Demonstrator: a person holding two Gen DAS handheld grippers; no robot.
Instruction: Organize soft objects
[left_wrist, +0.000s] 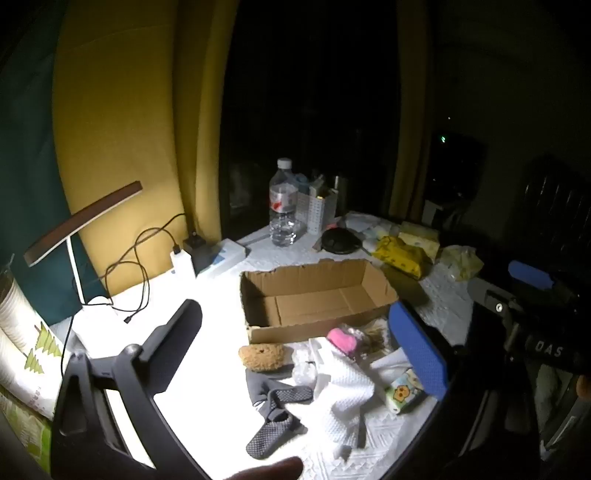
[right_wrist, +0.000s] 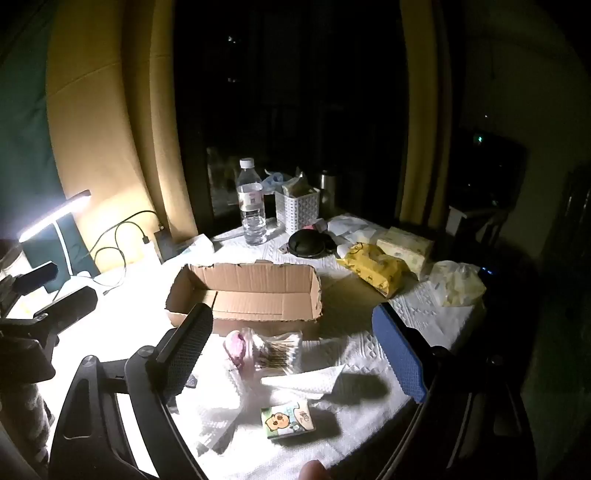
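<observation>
Both grippers hover spread wide above a lamp-lit surface (left_wrist: 207, 376) covered in white embossed cloth, neither holding anything. Between the fingers of the left gripper (left_wrist: 295, 332) sits an open brown cardboard box (left_wrist: 314, 299), straight ahead and apparently empty. Just short of the box, nearer this gripper, lie a tan sponge (left_wrist: 261, 356), a pink fluffy item (left_wrist: 342, 339), a white waffle-weave cloth (left_wrist: 343, 391) and a pair of grey dotted socks (left_wrist: 275, 417), the socks lowest in view, the cloth touching them. A small cartoon-printed tissue pack (left_wrist: 403, 393) rests close to the blue pad of the gripper's right-hand finger.

From the right gripper (right_wrist: 295, 347), the same box (right_wrist: 251, 291) lies ahead between the fingers, with the pink item (right_wrist: 236, 347) and a clear packet of cotton swabs (right_wrist: 277, 350) just before it. The tissue pack (right_wrist: 288, 421) sits below the gap between the fingers, beside a folded white paper towel (right_wrist: 306, 380).

Beyond the box stand a clear plastic water bottle (left_wrist: 283, 206) and a white perforated basket (right_wrist: 297, 210); a yellow printed packet (right_wrist: 376, 269) lies off to the right. A white desk lamp (left_wrist: 74, 236) glows at far left.
</observation>
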